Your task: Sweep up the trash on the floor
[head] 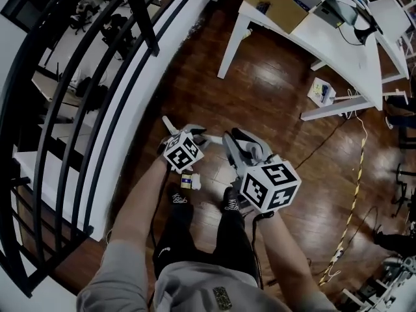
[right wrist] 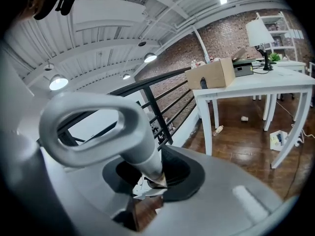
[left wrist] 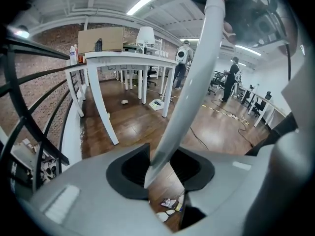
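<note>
Down on the floor [head: 273, 96], near its edge under the railing [head: 97, 109], just ahead of the shoes [head: 181, 197]: scattered trash [head: 189, 182]. Gripped in the left tool [left wrist: 158, 173], a pale shaft [left wrist: 192, 77]; in the right tool [right wrist: 147, 176], a loop-ended handle [right wrist: 93, 124]. Probably held together to bring both sweeping ends onto it.

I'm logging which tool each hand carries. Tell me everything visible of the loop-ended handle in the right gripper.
The loop-ended handle is grey, smooth and plastic-looking. Its top widens into an oval hanging loop. Below that, a round shaft runs down between the jaws of the right gripper, which press on it from both sides. In the right gripper view it leans toward the upper left. Whatever it ends in is hidden beneath the gripper.
</note>
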### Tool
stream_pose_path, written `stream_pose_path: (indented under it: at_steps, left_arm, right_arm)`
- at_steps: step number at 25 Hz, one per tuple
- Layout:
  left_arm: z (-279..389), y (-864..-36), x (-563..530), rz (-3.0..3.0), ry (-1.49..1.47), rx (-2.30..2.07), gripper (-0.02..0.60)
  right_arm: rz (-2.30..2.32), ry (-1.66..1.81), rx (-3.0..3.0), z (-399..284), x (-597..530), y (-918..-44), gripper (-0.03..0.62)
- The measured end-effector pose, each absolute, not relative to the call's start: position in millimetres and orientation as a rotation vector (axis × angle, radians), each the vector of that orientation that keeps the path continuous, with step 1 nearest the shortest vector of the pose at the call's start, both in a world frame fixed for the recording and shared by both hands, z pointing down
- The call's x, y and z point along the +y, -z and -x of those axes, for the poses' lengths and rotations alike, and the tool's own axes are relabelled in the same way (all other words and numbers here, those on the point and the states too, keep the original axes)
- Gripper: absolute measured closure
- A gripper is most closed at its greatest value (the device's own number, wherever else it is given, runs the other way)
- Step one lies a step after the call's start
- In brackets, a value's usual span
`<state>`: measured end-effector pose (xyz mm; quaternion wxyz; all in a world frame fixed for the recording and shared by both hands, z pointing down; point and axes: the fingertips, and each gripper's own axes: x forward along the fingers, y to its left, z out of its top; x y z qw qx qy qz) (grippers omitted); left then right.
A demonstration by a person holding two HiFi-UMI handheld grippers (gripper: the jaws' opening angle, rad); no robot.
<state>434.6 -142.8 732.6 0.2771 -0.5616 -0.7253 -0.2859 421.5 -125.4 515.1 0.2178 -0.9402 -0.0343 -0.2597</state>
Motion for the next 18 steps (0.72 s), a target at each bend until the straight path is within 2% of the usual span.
stream_pose_path:
  at_steps: [12,18]
  left_arm:
    - [-351.9,-736.2,-138.1,1.623,0.840,-1.822,0.454]
    - [-354.7,-695.2,-125.8,1.715,0.753,-1.723,0.456]
  right_arm:
    - [2.620,0.756,0.125,-341.0,-115.6,-519.5,0.510]
    - [2.698,0.640,0.266,-325.9,-107.3,-477.8,0.510]
